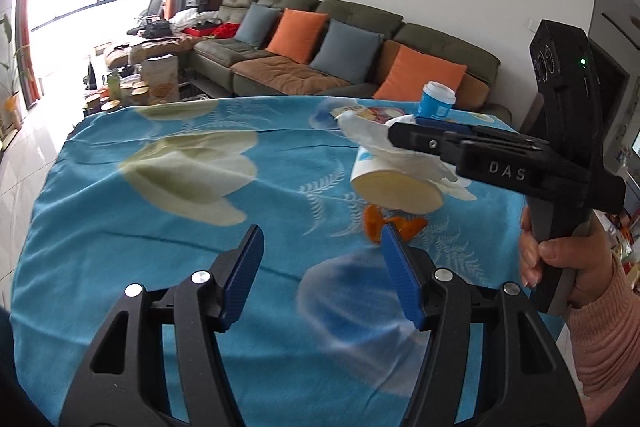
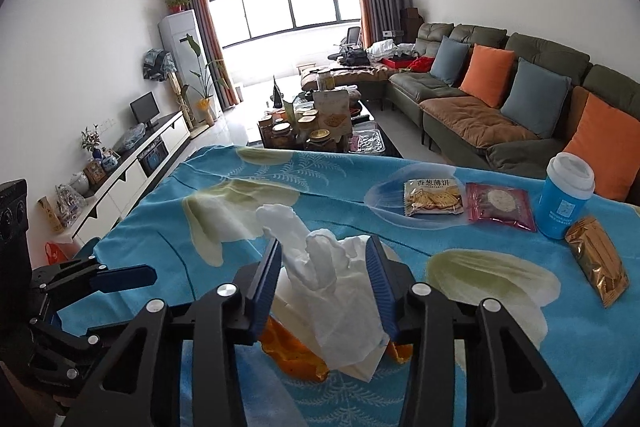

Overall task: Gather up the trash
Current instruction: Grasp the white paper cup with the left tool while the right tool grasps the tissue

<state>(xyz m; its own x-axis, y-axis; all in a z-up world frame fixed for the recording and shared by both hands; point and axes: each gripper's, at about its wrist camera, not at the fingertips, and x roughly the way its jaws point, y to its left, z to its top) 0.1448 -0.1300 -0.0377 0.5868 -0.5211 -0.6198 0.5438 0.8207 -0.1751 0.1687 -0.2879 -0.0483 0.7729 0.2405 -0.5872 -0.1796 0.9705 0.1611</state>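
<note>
On the blue flowered tablecloth, near its right side, the trash is gathered:
Tissue (image 2: pixel 320 267): white, crumpled, pinched between the two blue pads of the right gripper (image 2: pixel 326 279); it hangs over the mouth of the paper cup.
Paper cup (image 1: pixel 394 183): white, tipped on its side with its open mouth facing the left wrist camera, right under the tissue; whether it rests on the cloth or is lifted cannot be told.
Orange peel (image 1: pixel 394 225): pieces lying on the cloth just under the cup.
Right gripper: fingers closed on the tissue; held by a hand (image 1: pixel 560 259) in a pink sleeve, reaching in from the right.
Left gripper (image 1: pixel 322 277): fingers spread apart with nothing between them, above the cloth, near the cup but short of it.
Tablecloth (image 2: pixel 224 171): blue with pale leaf and flower prints, covering the table.
Far-right items: blue cup with white lid (image 2: pixel 566 199) upright; beside it a cracker packet (image 2: pixel 434 197), a pink packet (image 2: pixel 500 207) and a gold packet (image 2: pixel 598 267), all lying flat, well apart from the tissue.
Background: green sofa (image 2: pixel 500 115) with orange and grey-blue cushions.
</note>
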